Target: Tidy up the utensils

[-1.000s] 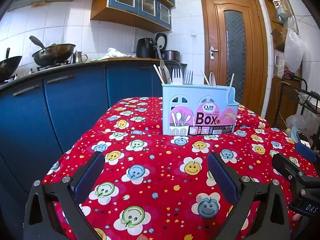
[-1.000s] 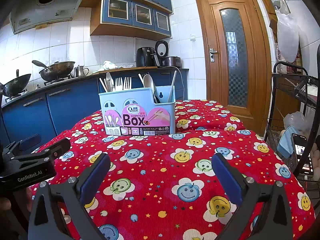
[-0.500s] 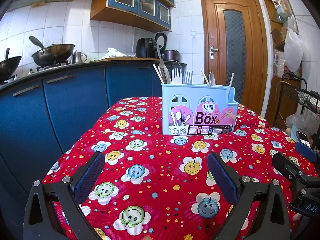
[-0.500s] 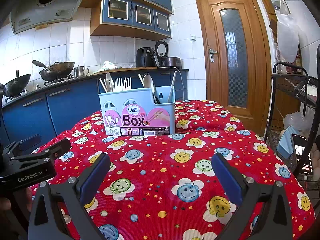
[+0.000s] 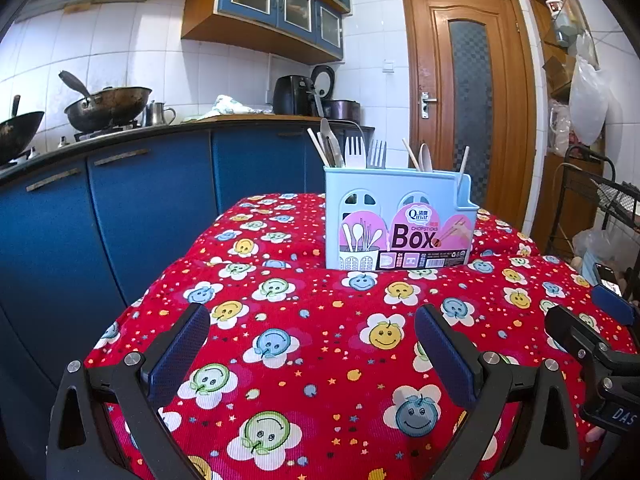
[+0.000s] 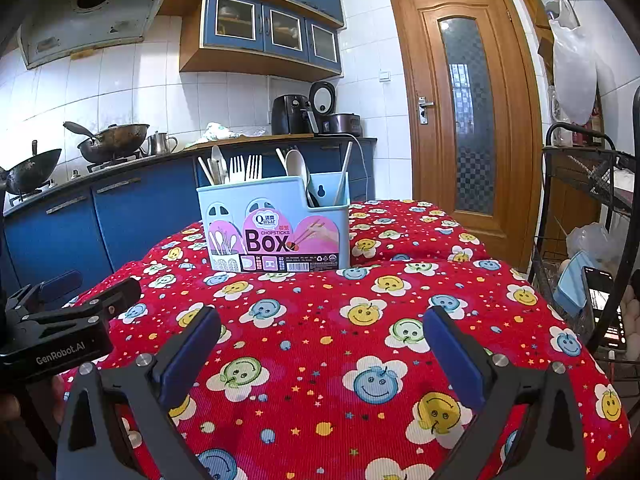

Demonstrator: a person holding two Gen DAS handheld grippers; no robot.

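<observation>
So the light blue utensil box (image 5: pixel 400 220) with the pink "Box" label stands upright on the red smiley-flower tablecloth (image 5: pixel 320 360), toward the far side of it. Sticking up out of the box: white forks (image 6: pixel 245 168) and a couple of chopsticks (image 6: pixel 206 171) in the left part, a white spoon (image 6: pixel 298 166) near the middle, and one more stick (image 6: pixel 344 170) leaning in the lower right-hand compartment. In the left wrist view the same forks (image 5: pixel 364 152) show above the box rim.

On the near side of the box, well apart from it, both grippers hang over the cloth. The left gripper (image 5: pixel 312 344) has its blue-padded fingers (image 5: pixel 180 348) spread wide with nothing between them. Same deal with the right gripper (image 6: pixel 320 348), fingers (image 6: pixel 452 356) wide apart and holding nothing. From the right wrist view you can see the left gripper's body (image 6: pixel 60 332) off to the left of the box, closer to the camera.

Behind the box there's a blue kitchen counter (image 6: pixel 120 204) with two woks (image 6: pixel 112 142) on the stove, a black air fryer (image 6: pixel 290 114) and a rice cooker. Right of the box is a wooden door (image 6: pixel 466 108), and further right a black wire rack (image 6: pixel 592 184)
</observation>
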